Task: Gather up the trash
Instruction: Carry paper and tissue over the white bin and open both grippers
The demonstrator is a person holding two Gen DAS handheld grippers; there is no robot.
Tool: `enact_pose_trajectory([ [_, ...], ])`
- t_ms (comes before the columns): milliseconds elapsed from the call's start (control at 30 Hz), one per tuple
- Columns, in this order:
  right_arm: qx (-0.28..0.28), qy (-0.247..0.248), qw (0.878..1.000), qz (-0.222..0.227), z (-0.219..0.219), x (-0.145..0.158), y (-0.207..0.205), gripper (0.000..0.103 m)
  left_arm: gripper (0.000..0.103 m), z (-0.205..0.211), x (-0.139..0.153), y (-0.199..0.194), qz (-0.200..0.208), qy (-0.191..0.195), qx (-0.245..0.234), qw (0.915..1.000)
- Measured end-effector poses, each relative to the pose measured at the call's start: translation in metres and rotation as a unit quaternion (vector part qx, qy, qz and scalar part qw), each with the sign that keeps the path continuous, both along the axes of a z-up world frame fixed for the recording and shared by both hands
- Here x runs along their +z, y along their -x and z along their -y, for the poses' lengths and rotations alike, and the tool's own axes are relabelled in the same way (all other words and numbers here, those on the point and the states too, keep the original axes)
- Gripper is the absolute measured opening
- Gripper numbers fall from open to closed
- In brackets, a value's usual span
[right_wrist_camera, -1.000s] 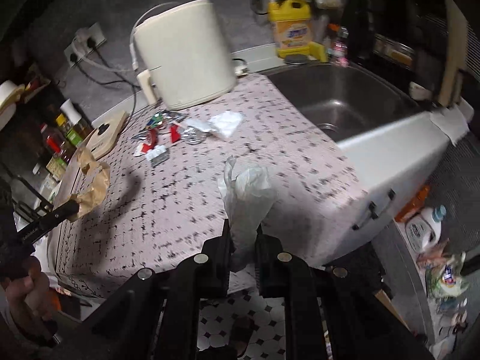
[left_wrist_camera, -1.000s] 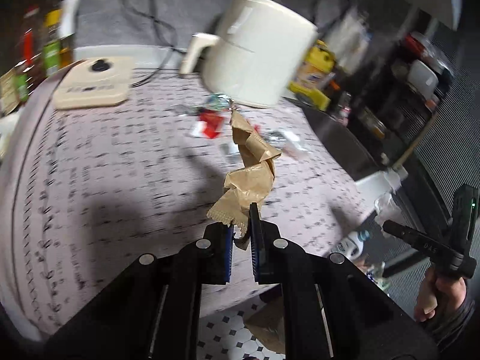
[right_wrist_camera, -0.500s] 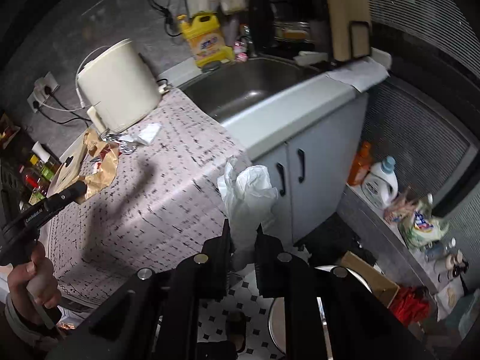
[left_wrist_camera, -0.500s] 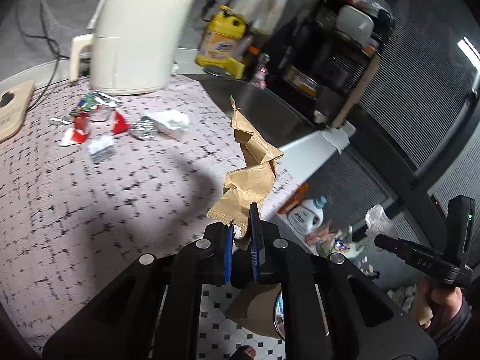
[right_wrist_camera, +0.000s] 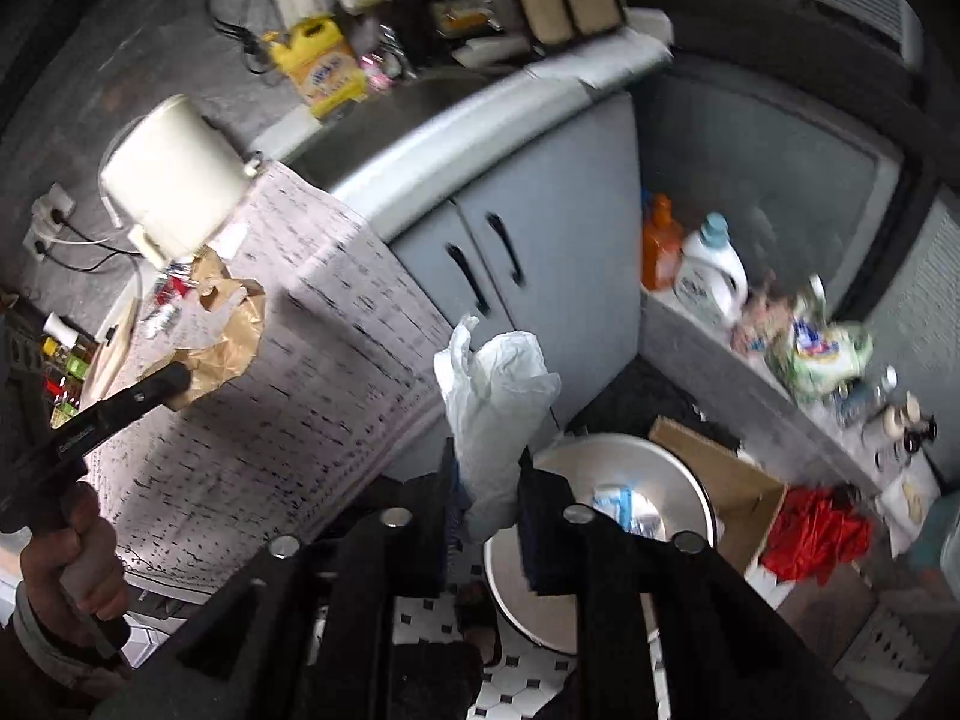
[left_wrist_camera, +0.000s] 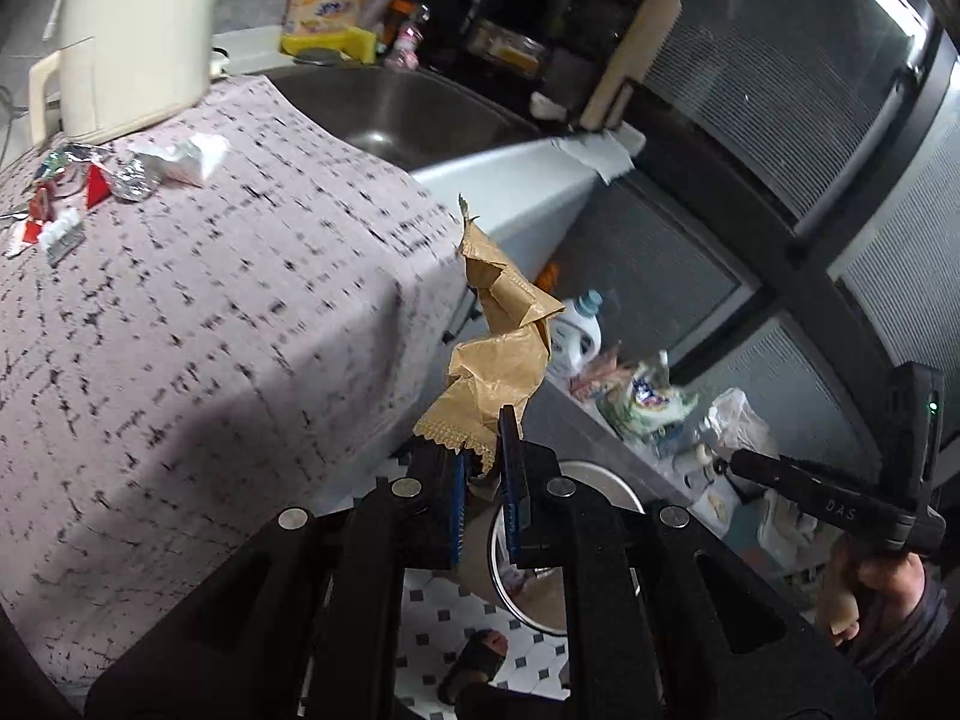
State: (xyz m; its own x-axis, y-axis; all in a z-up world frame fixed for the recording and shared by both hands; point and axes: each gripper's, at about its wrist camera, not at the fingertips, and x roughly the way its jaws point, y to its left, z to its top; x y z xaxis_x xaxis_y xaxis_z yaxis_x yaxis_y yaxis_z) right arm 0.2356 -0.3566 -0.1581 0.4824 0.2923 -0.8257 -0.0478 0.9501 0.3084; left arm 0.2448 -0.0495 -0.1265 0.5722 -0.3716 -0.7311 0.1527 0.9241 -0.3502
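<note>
- We see the left gripper [left_wrist_camera: 485, 483] clamped tight on the lower edge of a crumpled brown paper bag [left_wrist_camera: 498, 354], which stands up from the jaws.
- From the right wrist view, that same brown paper bag [right_wrist_camera: 225, 333] hangs over the patterned tablecloth [right_wrist_camera: 288, 420], on the near side of the cream appliance [right_wrist_camera: 171, 180].
- The right gripper [right_wrist_camera: 489, 501] has a crumpled white plastic bag [right_wrist_camera: 495, 402] between its fingers; its jaws are opening, and the bag still sits in the gap, with daylight showing beside one finger.
- The round metal bin [right_wrist_camera: 654, 480] stands on the tiled floor [right_wrist_camera: 522, 696], right below the right gripper; some white and blue scraps lie inside it.
- In the left wrist view the metal bin [left_wrist_camera: 591, 471] shows just behind the left gripper's fingers.
- More trash lies on the tablecloth [left_wrist_camera: 180, 324] beside the cream appliance [left_wrist_camera: 129, 36]: a white tissue [left_wrist_camera: 186, 157], a foil ball [left_wrist_camera: 135, 177] and red wrappers [left_wrist_camera: 96, 189].
- A cardboard box [right_wrist_camera: 729, 474] touches the far side of the bin, with a red bag [right_wrist_camera: 816, 531] beyond it.
- A hand [right_wrist_camera: 72, 546] grips the left tool's handle at the tablecloth's edge; the other hand [left_wrist_camera: 870, 588] holds the right one.
</note>
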Motion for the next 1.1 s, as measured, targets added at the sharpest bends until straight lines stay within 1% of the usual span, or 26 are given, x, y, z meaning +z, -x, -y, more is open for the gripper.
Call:
enact_pose_trajectory([
  [67,-0.012,0.007,1.000,-0.020,0.012,-0.014,0.003,0.024,0.010,0.011,-0.006,0.003,-0.010,-0.004,-0.014,0.9998],
  [133,-0.017,0.003,0.999,-0.046,0.023,-0.028,0.005,0.044,0.010,0.023,-0.013,0.005,-0.022,-0.007,-0.029,0.9993],
  [167,-0.022,0.000,0.998,-0.052,0.029,-0.032,0.007,0.057,0.010,0.029,-0.016,0.006,-0.027,-0.008,-0.034,0.9990],
  [200,-0.029,0.000,0.998,-0.052,0.035,-0.034,0.009,0.059,0.010,0.034,-0.019,0.007,-0.032,-0.009,-0.039,0.9987],
  [433,-0.066,0.005,0.996,-0.058,0.073,-0.040,0.028,0.064,0.010,0.077,-0.050,0.016,-0.075,-0.008,-0.081,0.9938],
  [500,-0.072,0.013,0.996,-0.057,0.086,-0.039,0.034,0.067,0.010,0.092,-0.062,0.019,-0.088,-0.006,-0.092,0.9918],
  [733,-0.086,0.025,0.994,-0.058,0.127,-0.040,0.057,0.067,0.011,0.138,-0.104,0.026,-0.125,0.003,-0.109,0.9861],
  [867,-0.095,0.029,0.993,-0.058,0.148,-0.041,0.071,0.067,0.012,0.169,-0.135,0.026,-0.160,-0.002,-0.122,0.9795],
  [900,-0.096,0.028,0.993,-0.058,0.152,-0.041,0.073,0.067,0.015,0.175,-0.142,0.026,-0.168,-0.001,-0.123,0.9780],
  [933,-0.096,0.028,0.993,-0.059,0.155,-0.042,0.076,0.067,0.022,0.180,-0.147,0.025,-0.177,0.000,-0.124,0.9763],
  [967,-0.095,0.030,0.993,-0.059,0.157,-0.042,0.077,0.067,0.033,0.187,-0.151,0.025,-0.186,-0.001,-0.124,0.9747],
  [1000,-0.091,0.034,0.994,-0.059,0.159,-0.043,0.079,0.067,0.040,0.190,-0.152,0.026,-0.186,-0.001,-0.124,0.9747],
  [1033,-0.087,0.037,0.994,-0.058,0.160,-0.043,0.080,0.067,0.052,0.192,-0.151,0.027,-0.181,-0.001,-0.121,0.9760],
  [1067,-0.083,0.038,0.994,-0.057,0.160,-0.043,0.080,0.067,0.059,0.194,-0.149,0.029,-0.175,0.000,-0.114,0.9780],
  [1100,-0.080,0.038,0.994,-0.057,0.161,-0.044,0.080,0.067,0.060,0.194,-0.148,0.029,-0.175,0.001,-0.109,0.9786],
])
